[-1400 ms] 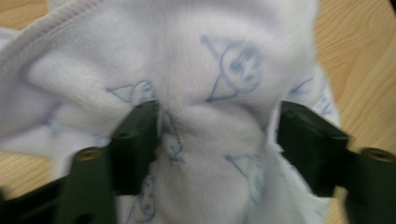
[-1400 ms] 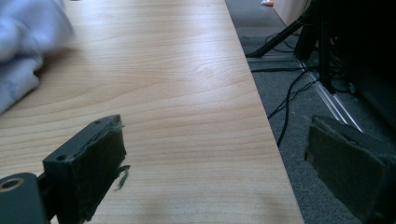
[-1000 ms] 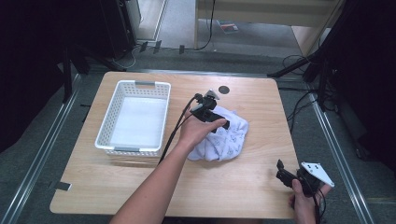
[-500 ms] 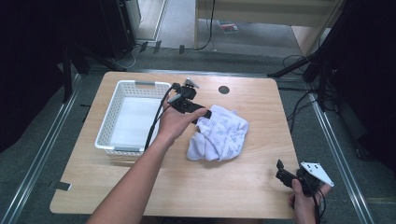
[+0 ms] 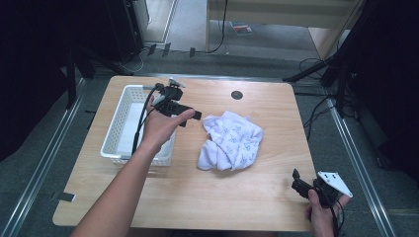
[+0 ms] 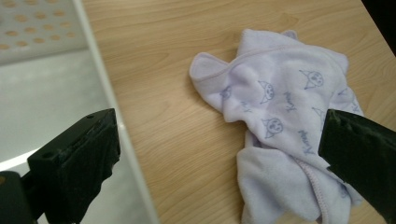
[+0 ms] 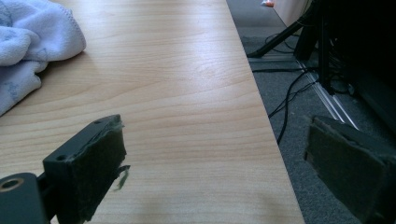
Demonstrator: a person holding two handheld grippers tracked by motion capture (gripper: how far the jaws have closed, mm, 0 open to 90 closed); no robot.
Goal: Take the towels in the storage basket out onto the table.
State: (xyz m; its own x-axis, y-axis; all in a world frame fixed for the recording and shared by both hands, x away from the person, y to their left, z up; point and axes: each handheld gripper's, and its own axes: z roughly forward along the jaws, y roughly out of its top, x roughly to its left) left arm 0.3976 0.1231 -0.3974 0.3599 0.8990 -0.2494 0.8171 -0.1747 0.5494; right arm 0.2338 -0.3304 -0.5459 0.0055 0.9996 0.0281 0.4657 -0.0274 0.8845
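Note:
A crumpled white towel with a pale purple cat print lies on the middle of the wooden table. To its left stands a white perforated basket. My left gripper hovers over the basket's right rim, left of the towel and clear of it. In the left gripper view its jaws stand wide apart, the gripper open and holding nothing, with the towel and the basket rim below. My right gripper rests at the table's front right corner. It too is open and holds nothing, with the towel far off.
A small black round disc sits near the table's far edge. Beyond the table's right edge is grey floor with cables and dark stand legs. Metal rails run along both sides.
My left gripper has drawn back leftward off the towel to the basket's right rim. The towel stays on the table. The right gripper has not moved.

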